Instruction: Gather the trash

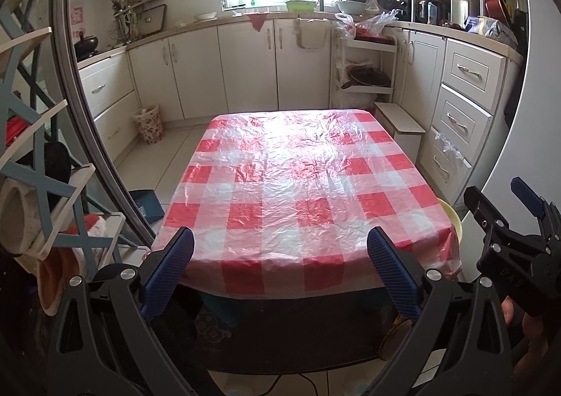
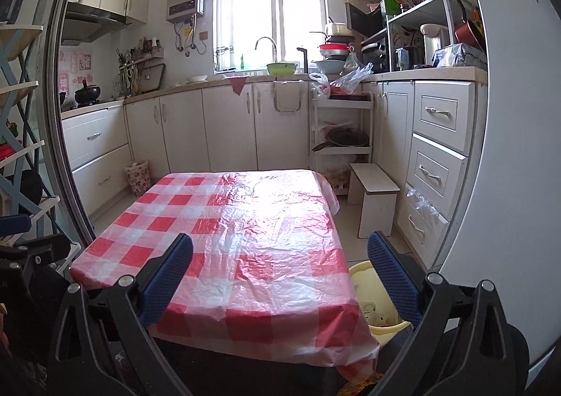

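A low table under a red-and-white checked plastic cloth (image 1: 291, 185) (image 2: 224, 238) fills both views, and I see nothing lying on it. My left gripper (image 1: 280, 233) is open over the near edge, with nothing between its blue pads. My right gripper (image 2: 280, 238) is also open and holds nothing, above the table's near right corner; it shows in the left wrist view (image 1: 498, 198) too. A yellow bin (image 2: 361, 275) (image 1: 452, 217) stands on the floor by that corner, with some pale scraps inside. A floral wastebasket (image 1: 149, 124) (image 2: 137, 177) stands at the far left by the cabinets.
White cabinets and a counter run round the back and right. A white stool (image 2: 373, 192) and a shelf cart (image 2: 342, 147) stand past the table's far right corner. An open shelf unit (image 1: 42, 164) is at my left, and a blue box (image 1: 147, 205) lies on the floor.
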A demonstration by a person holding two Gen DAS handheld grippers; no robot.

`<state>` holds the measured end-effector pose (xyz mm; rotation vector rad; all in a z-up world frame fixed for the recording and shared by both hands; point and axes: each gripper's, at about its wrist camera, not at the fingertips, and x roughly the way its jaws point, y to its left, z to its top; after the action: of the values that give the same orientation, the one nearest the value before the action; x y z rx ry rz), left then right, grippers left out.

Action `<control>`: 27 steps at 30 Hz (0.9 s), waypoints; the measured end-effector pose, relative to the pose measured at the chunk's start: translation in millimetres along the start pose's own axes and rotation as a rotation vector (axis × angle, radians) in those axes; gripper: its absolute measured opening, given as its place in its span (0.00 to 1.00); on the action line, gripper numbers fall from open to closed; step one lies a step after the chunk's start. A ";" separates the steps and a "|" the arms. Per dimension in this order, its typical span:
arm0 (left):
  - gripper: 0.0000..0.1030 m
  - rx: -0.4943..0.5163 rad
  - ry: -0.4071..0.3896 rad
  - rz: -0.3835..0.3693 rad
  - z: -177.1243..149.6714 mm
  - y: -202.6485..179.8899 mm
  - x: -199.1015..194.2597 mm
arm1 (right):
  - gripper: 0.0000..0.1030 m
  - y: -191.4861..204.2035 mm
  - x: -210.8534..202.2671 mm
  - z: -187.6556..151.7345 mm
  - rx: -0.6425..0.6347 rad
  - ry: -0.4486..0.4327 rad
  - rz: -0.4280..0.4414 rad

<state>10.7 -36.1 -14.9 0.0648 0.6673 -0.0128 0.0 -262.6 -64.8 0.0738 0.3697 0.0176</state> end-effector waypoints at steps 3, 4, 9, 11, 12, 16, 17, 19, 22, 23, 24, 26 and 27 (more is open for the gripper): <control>0.92 0.001 0.001 0.004 -0.2 -1.3 0.6 | 0.93 0.8 1.3 -1.8 0.000 0.004 0.003; 0.92 0.002 0.003 0.007 -0.4 -1.8 1.3 | 0.93 0.8 1.4 -1.7 0.000 0.004 0.003; 0.92 -0.001 0.003 0.014 -0.2 -2.5 2.3 | 0.93 1.2 1.3 -2.2 0.000 0.004 0.003; 0.92 -0.001 -0.001 0.017 -0.3 -1.9 1.6 | 0.93 1.3 1.4 -1.9 0.000 0.003 0.002; 0.92 0.000 -0.002 0.018 -0.4 -2.3 1.2 | 0.93 0.9 1.3 -2.1 0.000 0.003 0.003; 0.92 0.000 -0.001 0.020 -0.7 -2.2 1.0 | 0.93 1.2 1.5 -1.9 -0.002 0.003 0.002; 0.92 0.000 0.001 0.020 -0.8 -2.1 1.0 | 0.93 2.0 1.3 -2.4 -0.003 0.002 0.003; 0.92 0.001 0.002 0.021 -0.7 -1.6 1.1 | 0.93 2.5 1.4 -2.8 -0.005 0.002 0.004; 0.92 0.001 0.002 0.023 -0.8 -0.8 0.9 | 0.93 3.0 0.7 -3.2 -0.007 -0.001 0.005; 0.92 0.001 0.002 0.023 -0.8 -0.9 0.9 | 0.93 3.3 0.4 -3.3 -0.008 -0.001 0.005; 0.92 0.000 0.002 0.023 -0.9 -0.8 0.8 | 0.93 3.3 0.3 -3.5 -0.008 -0.001 0.005; 0.92 0.000 0.002 0.025 -1.2 -0.2 1.2 | 0.93 3.7 0.1 -3.4 -0.008 -0.001 0.005; 0.92 0.000 0.003 0.025 -1.4 -0.1 1.3 | 0.93 3.9 -0.1 -3.3 -0.008 -0.001 0.005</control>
<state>10.9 -36.0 -16.8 0.0731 0.6691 0.0114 -1.3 -258.5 -67.6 0.0670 0.3683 0.0240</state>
